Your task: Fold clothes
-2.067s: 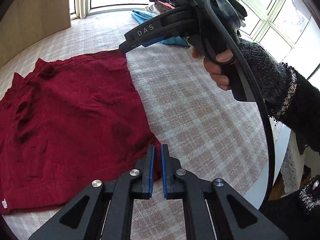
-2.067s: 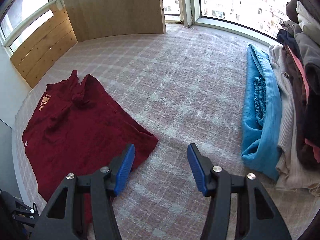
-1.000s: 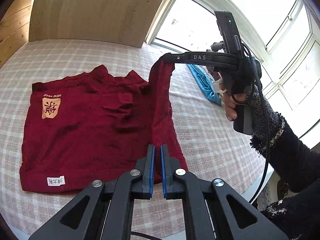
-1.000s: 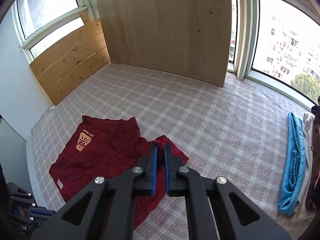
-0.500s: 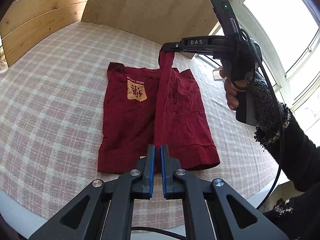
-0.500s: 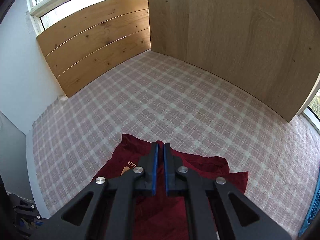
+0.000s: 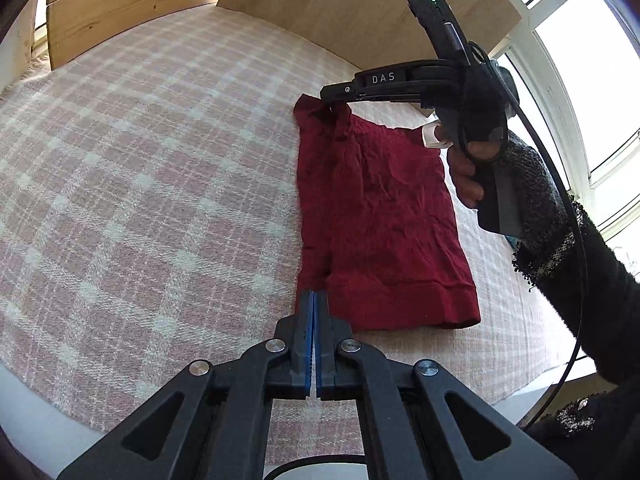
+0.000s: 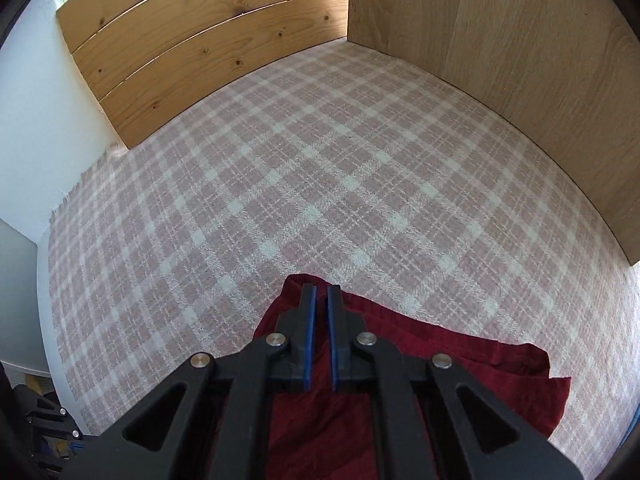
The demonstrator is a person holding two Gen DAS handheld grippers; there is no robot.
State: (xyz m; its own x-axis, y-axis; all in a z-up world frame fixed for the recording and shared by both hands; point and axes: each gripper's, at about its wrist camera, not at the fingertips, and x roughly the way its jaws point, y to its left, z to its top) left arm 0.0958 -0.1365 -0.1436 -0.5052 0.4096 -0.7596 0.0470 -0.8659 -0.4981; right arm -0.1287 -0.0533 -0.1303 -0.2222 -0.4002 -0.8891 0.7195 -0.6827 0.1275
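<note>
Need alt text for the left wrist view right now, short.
A dark red garment, folded in half lengthwise, lies on a pink plaid cloth. The left gripper pinches its near corner, the right gripper its far corner.

Black hand-held grippers, knitted sleeve

The left hand-held gripper (image 7: 313,312) is black with blue pads and silver screws; the right hand-held gripper (image 8: 320,312) matches it, marked "DAS" in white, trailing a black cable; bare fingers (image 7: 464,178) emerge from a black-grey flecked sleeve (image 7: 568,240).

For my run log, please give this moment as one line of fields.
step: first fold laid over | left gripper: shut on red shirt hem | right gripper: slightly parted at far corner | surface: plaid blanket
</note>
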